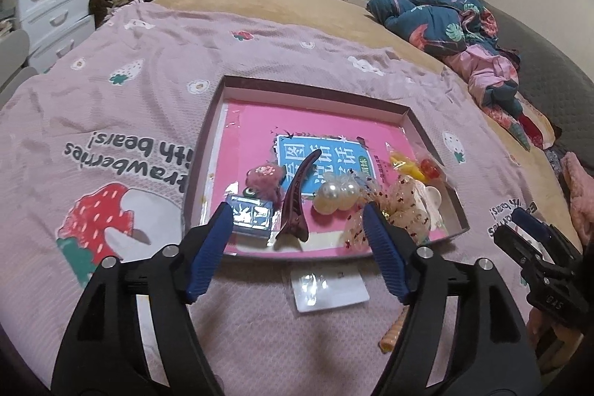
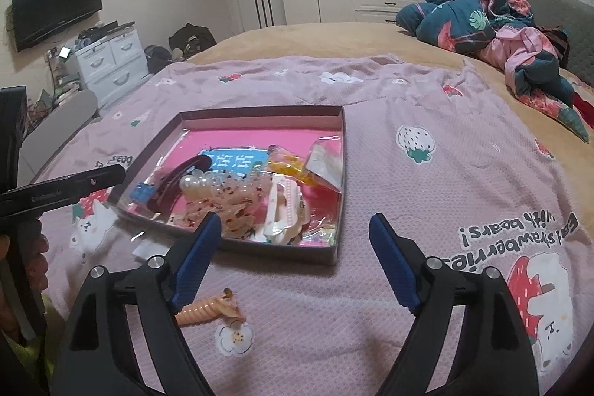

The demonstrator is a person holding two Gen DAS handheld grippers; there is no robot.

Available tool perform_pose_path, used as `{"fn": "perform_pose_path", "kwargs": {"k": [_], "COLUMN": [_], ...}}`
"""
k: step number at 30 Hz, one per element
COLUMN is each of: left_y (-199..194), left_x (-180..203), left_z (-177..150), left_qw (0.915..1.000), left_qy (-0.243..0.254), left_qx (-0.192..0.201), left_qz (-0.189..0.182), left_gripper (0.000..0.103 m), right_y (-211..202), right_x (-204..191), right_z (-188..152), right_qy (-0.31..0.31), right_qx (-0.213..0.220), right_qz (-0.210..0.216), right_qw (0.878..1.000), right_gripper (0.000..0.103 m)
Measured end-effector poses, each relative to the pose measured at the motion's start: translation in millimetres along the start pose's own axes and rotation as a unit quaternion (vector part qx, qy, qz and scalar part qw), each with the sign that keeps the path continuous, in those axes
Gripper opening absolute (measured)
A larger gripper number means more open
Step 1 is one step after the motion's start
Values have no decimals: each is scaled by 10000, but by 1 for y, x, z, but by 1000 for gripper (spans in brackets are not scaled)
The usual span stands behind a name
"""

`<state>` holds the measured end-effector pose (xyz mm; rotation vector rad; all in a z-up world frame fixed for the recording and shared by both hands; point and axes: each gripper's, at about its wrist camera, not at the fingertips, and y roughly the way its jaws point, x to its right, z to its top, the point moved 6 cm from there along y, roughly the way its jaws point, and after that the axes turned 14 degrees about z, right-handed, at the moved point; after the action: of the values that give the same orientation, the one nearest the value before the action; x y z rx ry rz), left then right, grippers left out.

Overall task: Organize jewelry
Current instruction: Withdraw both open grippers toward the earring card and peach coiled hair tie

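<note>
On bed: tray [image 1: 415, 121] holds clips; coil tie [image 2: 202, 312] and card [image 1: 328, 288] lie outside, nearer. Both hand-held grippers, left [image 1: 297, 218] and right [image 2: 295, 229], apart, empty. Advice: approach tie low, pinch mid-coil.

The pink blanket [image 1: 148, 106] carries printed lettering, upside down to the cameras: "Eat strawberries with bears!" It can be read whole near the blanket's right edge in the right wrist view, beside a strawberry-and-bear print, and partly, as "...rawberries ...ith bears!", at the left in the left wrist view. In the shallow box [image 1: 427, 121] lies a pink booklet [image 1: 252, 121] with a blue panel [image 1: 319, 162] of large white Chinese characters, upside down and partly covered, too unclear to read with certainty. Small pale lettering on the left gripper's black body [image 2: 48, 197] is too blurred to make out.
</note>
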<state>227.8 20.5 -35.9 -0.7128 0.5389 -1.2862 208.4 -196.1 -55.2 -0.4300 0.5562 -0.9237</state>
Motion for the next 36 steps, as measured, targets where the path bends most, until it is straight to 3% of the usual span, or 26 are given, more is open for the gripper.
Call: {"fn": "perform_pose_path", "kwargs": {"k": [6, 12, 36], "left_y": [-12, -19, -14], "left_x": [-9, -19, -44], "left_z": [-8, -18, -66], "left_qw": [9999, 9999, 9986], "left_qy": [-14, -50, -103], "left_qx": [41, 19, -429], "left_qz": [92, 154, 303], "left_gripper": [84, 89, 89], "right_y": [-7, -9, 28], "right_x": [-12, -22, -60], "right_z": [-4, -13, -69], "right_qy": [-116, -175, -455], "right_qx": [-8, -78, -820], "right_qz": [80, 174, 696], "right_qw": [9999, 9997, 9932], "right_gripper": [86, 87, 92]}}
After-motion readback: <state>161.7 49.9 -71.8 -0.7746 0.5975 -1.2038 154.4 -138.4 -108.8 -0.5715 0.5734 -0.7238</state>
